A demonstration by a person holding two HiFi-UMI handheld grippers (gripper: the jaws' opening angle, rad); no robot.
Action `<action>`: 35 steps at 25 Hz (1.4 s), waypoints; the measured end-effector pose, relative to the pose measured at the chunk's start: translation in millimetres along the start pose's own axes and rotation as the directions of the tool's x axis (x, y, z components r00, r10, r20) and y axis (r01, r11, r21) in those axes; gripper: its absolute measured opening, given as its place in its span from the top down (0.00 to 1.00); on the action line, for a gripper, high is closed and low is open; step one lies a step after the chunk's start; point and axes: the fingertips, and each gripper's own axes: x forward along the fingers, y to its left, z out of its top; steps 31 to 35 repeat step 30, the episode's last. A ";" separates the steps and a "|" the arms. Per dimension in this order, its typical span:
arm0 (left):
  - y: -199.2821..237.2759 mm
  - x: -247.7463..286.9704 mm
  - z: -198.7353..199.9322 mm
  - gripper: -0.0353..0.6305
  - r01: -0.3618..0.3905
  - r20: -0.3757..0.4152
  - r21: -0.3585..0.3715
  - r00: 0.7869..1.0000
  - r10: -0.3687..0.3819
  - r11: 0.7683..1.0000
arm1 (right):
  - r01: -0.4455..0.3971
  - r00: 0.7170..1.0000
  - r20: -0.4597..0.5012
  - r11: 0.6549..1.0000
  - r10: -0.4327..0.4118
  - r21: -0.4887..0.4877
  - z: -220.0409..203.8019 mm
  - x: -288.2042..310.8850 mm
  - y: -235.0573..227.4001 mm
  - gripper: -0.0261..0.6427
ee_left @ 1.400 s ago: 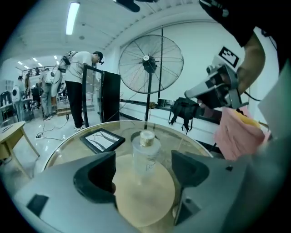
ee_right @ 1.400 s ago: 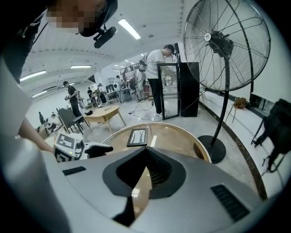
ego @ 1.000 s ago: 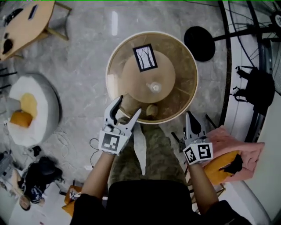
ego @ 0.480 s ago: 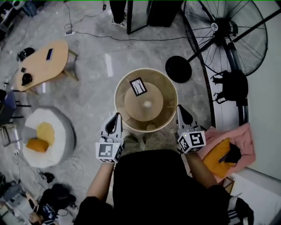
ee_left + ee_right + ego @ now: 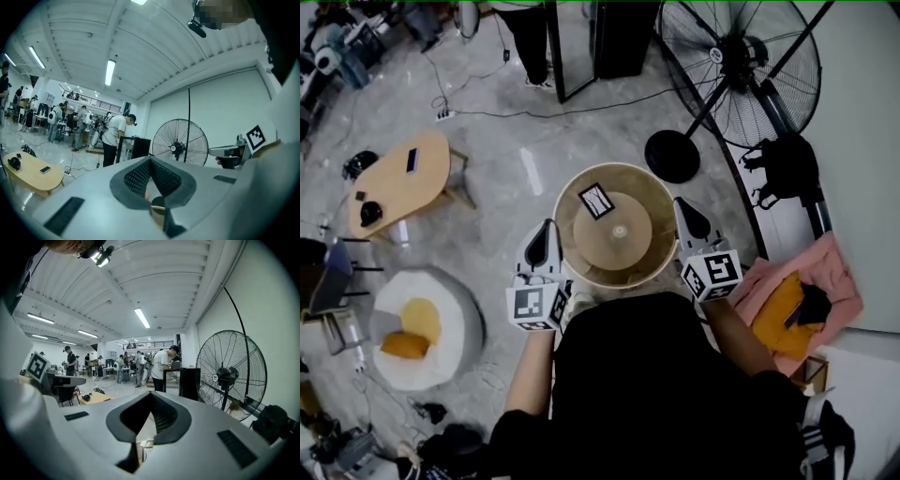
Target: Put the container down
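Note:
The container (image 5: 656,258) is a round tan tub with a clear lid and a black-and-white marker card on top. It stands on the grey floor, far below both grippers. In the head view my left gripper (image 5: 546,232) appears at its left rim and my right gripper (image 5: 684,208) at its right rim, neither touching it. Both grippers are shut with nothing between the jaws. In the left gripper view the left gripper (image 5: 151,160) points level across the hall. The right gripper (image 5: 150,394) does much the same in the right gripper view.
A big standing fan (image 5: 741,61) with a round black base (image 5: 672,156) is beyond the container. A wooden table (image 5: 398,183) and a white beanbag (image 5: 422,328) lie to the left. Pink cloth (image 5: 830,277) and a black bag (image 5: 787,169) lie to the right. People (image 5: 114,138) stand far off.
Both grippers and the head camera have risen well above the container, which looks smaller now. The left gripper, open at the container's rim a second ago, has shut empty.

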 end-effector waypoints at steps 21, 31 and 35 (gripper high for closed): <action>7.4 10.0 -12.8 0.92 0.013 -0.034 0.035 0.999 -0.012 0.999 | 0.052 0.999 -0.003 0.997 -0.052 -0.052 17.4 28.6 -25.2 0.93; 24.1 8.9 -9.1 0.92 0.023 -0.035 0.069 0.999 -0.020 0.997 | 0.049 0.999 0.001 0.995 -0.049 -0.087 21.5 38.4 -13.6 0.93; 24.1 8.9 -9.1 0.92 0.023 -0.035 0.069 0.999 -0.020 0.997 | 0.049 0.999 0.001 0.995 -0.049 -0.087 21.5 38.4 -13.6 0.93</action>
